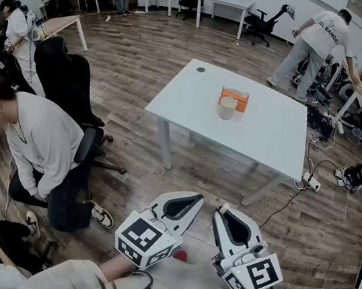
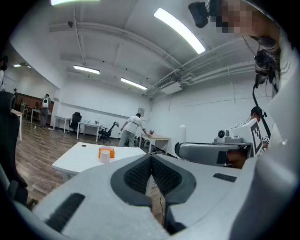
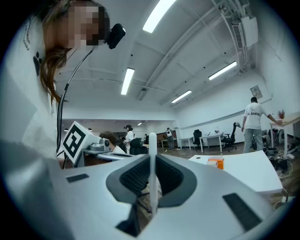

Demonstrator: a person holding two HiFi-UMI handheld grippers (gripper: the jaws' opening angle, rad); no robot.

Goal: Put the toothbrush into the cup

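While the right gripper (image 3: pixel 152 160) squeezed the thin white toothbrush (image 3: pixel 152 143) upright between its jaws, the left gripper (image 2: pixel 151 161) was pressed shut with nothing in it. Well away, the cup (image 1: pixel 227 107) stood on the white table (image 1: pixel 194 105), touching an orange box (image 1: pixel 236 95).

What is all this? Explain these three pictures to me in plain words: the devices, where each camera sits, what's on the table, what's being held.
No robot here: a person holds a two-fingered gripper in each hand. The wide picture comes from a camera on the person's head, looking down at the left gripper and right gripper. The other two come from cameras riding on each gripper, looking along it. Ahead stands a white table with a cup and an orange box just beyond it. The right gripper's fingers are shut on a thin white toothbrush; the left gripper's fingers are shut on nothing.
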